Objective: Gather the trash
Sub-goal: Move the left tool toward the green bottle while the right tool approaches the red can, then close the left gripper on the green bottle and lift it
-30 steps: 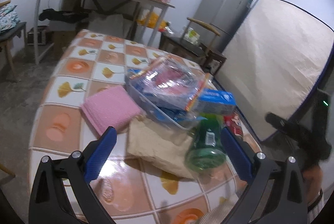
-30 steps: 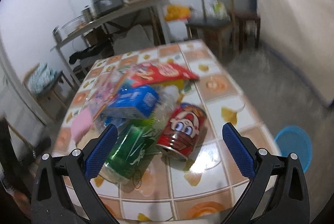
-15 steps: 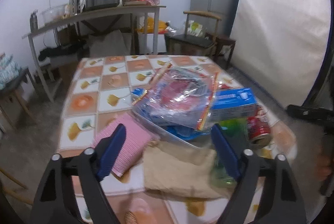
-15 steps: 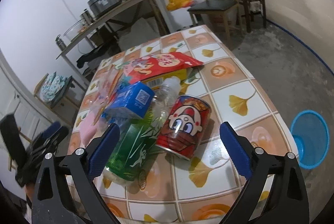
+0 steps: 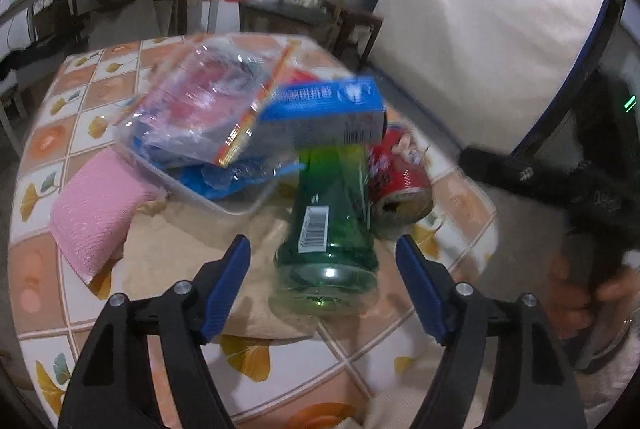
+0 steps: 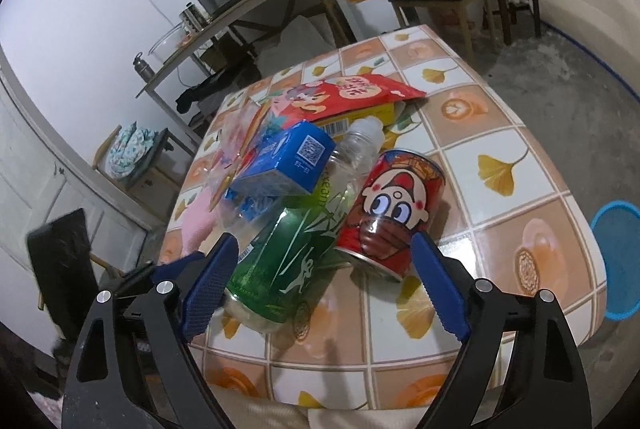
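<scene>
Trash lay heaped on the tiled worktop [image 6: 496, 133]. Left tongs [image 5: 323, 261] stood spread, closing, pads either side of the green bottle [image 5: 330, 213] without touching. Right tongs [image 6: 324, 269] spread, closing, before bottle and red can [image 6: 392, 213].

Left tongs [image 5: 323, 261] black, blue ridged pads, silver screws; right tongs [image 6: 322, 267] identical

Green bottle [image 6: 288, 253] and red can [image 6: 390, 213] on their sides, touching, beneath blue carton [image 6: 284, 161].
</scene>
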